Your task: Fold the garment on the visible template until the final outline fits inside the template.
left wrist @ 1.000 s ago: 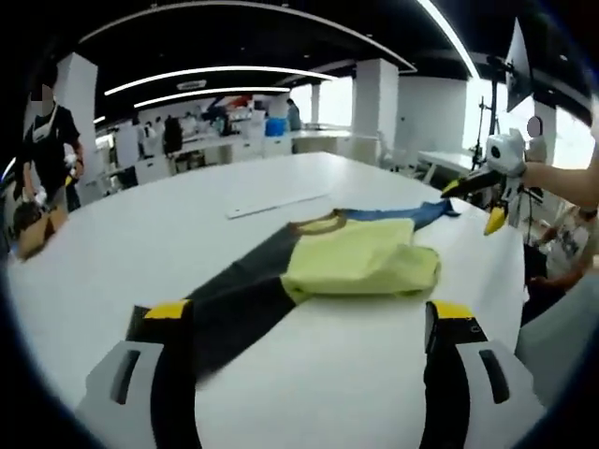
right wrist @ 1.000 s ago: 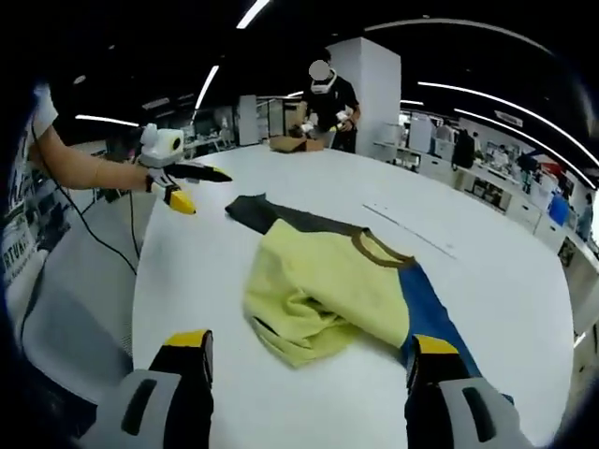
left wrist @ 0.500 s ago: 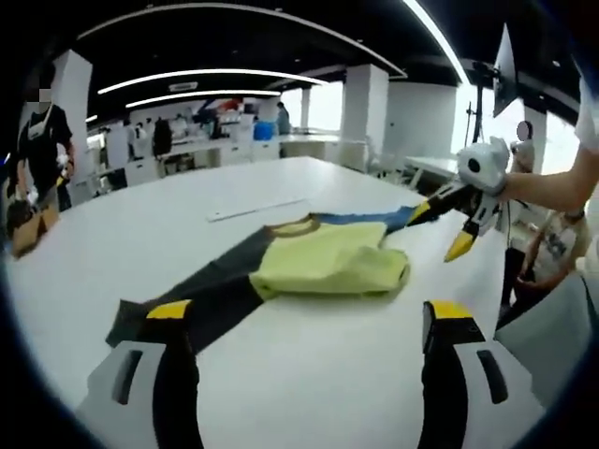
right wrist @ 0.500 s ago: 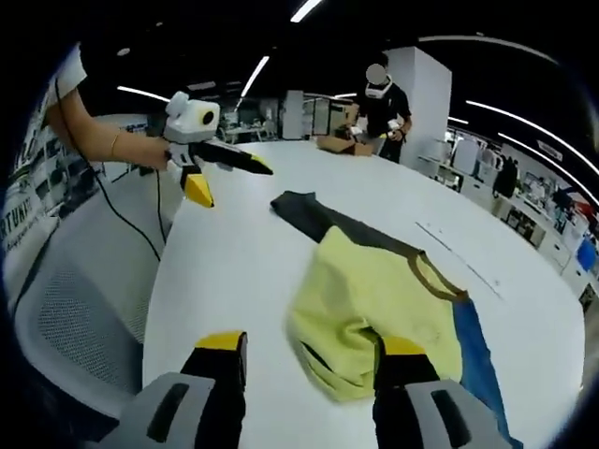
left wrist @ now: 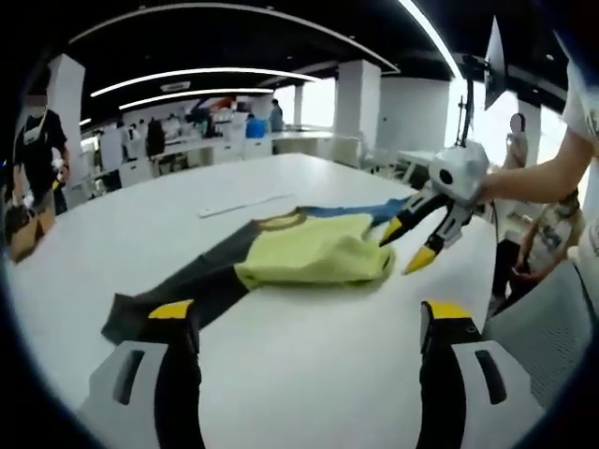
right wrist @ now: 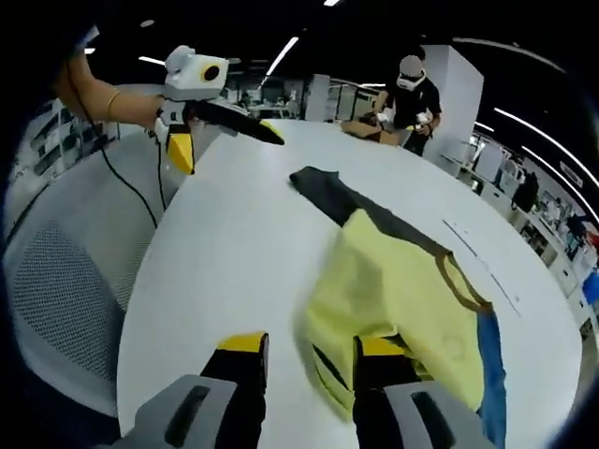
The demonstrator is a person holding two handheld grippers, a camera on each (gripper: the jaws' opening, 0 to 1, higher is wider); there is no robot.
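right gripper [left wrist: 409,245]: now at the garment's [left wrist: 309,251] yellow edge, right of centre, from the upper right
jaws: narrower than before

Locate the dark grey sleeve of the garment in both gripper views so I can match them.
Left gripper view: the dark grey sleeve runs from the yellow body down-left toward that view's own left jaw.
Right gripper view: the sleeve lies upper centre, running up-left from the yellow body, ending near the left gripper.
Shared landmark: the brown collar.
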